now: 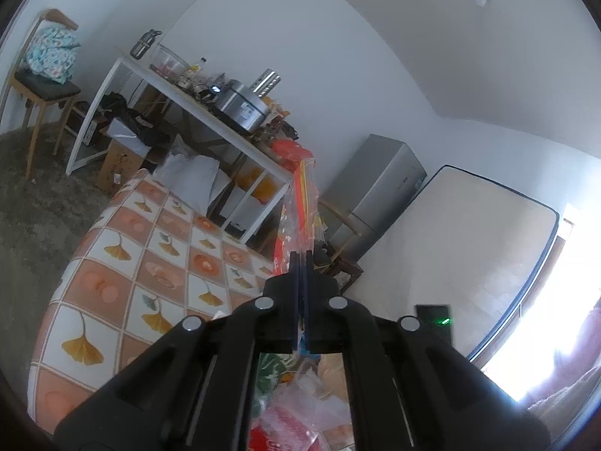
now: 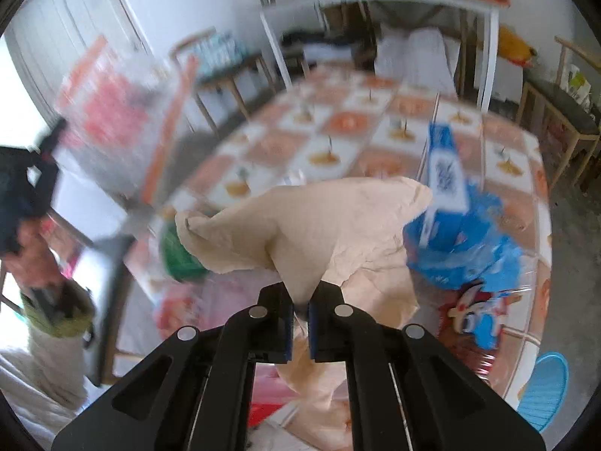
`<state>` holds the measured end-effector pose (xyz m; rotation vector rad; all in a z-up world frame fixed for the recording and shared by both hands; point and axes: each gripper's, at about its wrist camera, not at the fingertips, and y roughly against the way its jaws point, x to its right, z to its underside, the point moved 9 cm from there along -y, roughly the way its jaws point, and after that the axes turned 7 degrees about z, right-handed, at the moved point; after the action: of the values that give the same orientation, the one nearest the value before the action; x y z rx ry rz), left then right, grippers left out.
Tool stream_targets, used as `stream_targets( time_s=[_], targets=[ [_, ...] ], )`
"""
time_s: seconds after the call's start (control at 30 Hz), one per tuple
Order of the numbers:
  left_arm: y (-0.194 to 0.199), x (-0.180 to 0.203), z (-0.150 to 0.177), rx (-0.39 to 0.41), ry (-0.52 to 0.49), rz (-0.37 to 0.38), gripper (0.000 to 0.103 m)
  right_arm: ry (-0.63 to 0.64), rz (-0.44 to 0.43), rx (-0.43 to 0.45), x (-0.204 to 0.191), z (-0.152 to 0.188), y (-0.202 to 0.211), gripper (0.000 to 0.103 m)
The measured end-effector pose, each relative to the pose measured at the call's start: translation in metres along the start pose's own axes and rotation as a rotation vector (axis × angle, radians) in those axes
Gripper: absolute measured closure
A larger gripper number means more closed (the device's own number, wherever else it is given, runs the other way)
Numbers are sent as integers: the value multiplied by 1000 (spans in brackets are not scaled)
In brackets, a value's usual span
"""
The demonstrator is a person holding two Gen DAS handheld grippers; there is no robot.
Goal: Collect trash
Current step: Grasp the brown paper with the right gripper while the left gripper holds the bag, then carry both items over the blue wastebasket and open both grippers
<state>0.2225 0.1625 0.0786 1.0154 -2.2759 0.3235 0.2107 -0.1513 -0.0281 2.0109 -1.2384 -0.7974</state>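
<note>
Left gripper (image 1: 300, 259) fingers clamped on plastic bag (image 1: 298, 203), holding it up; right gripper (image 2: 300, 297) fingers pinching crumpled paper (image 2: 300, 225), bag at ten o'clock.

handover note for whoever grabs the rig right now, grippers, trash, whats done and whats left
Left gripper: shut on the edge of the clear plastic bag, holding it up.
Right gripper: shut on the crumpled beige paper, above the table.
Still on the table: blue wrapper, red and blue packet, pink wrappers.
Done: paper gripped.
Left: put the paper in the bag, then collect the rest.
</note>
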Motion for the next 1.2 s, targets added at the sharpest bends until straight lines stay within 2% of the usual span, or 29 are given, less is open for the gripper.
stream_targets(
  time_s=[0.1, 0.27, 0.43, 0.63, 0.77, 0.9, 1.03, 1.07, 1.2],
  targets=[
    [-8, 19, 1, -9, -22, 25, 103, -32, -10, 89, 8, -10, 42, 97],
    [-25, 57, 6, -44, -52, 79, 103, -79, 27, 195, 32, -6, 94, 97],
    [-65, 105, 25, -129, -83, 153, 103, -173, 97, 272, 80, 20, 144, 97],
    [-141, 168, 71, -285, -94, 257, 103, -337, 215, 334, 162, 68, 196, 97],
    [-212, 215, 120, -435, -117, 313, 103, -455, 295, 349, 222, 108, 218, 97],
    [-284, 250, 178, -583, -143, 331, 103, -577, 364, 339, 283, 153, 222, 97],
    [-355, 271, 250, -752, -169, 305, 103, -708, 380, 307, 342, 193, 207, 97],
    [-378, 276, 276, -810, -181, 293, 103, -741, 382, 296, 357, 203, 200, 97],
    [-437, 280, 347, -944, -186, 238, 103, -866, 358, 258, 408, 234, 170, 97]
  ],
)
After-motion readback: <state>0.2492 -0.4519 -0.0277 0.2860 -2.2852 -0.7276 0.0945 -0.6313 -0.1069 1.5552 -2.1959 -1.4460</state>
